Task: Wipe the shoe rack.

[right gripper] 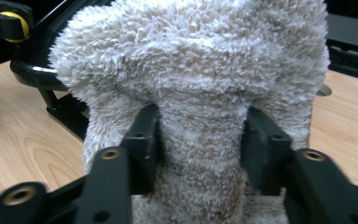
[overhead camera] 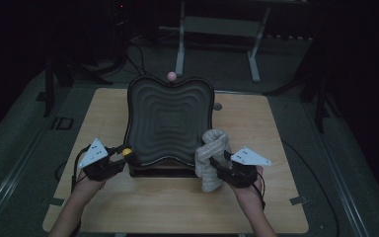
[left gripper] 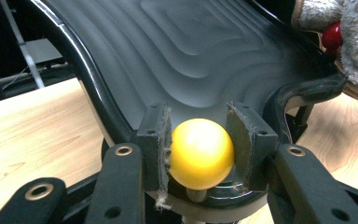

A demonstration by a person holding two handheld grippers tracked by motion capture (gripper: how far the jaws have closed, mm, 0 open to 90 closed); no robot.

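The left tongs (left gripper: 199, 154) pinch the yellow knob (left gripper: 200, 153); the right tongs (right gripper: 200, 144) pinch the fluffy cover (right gripper: 196, 84) beyond them. Next, probably pull the cover over the tray (left gripper: 186, 56) corner.

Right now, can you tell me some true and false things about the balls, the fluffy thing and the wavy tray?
1. The left tool is closed on a yellow ball. True.
2. The yellow ball is rolling loose in the middle of the wavy tray. False: it sits at the tray's near corner, between the tool's pads.
3. The right tool squeezes a fluffy beige cloth. True.
4. The fluffy cloth lies flat on the wooden table. False: it is draped over the tray's other near corner.
5. A pink ball sits at the tray's far edge. True.
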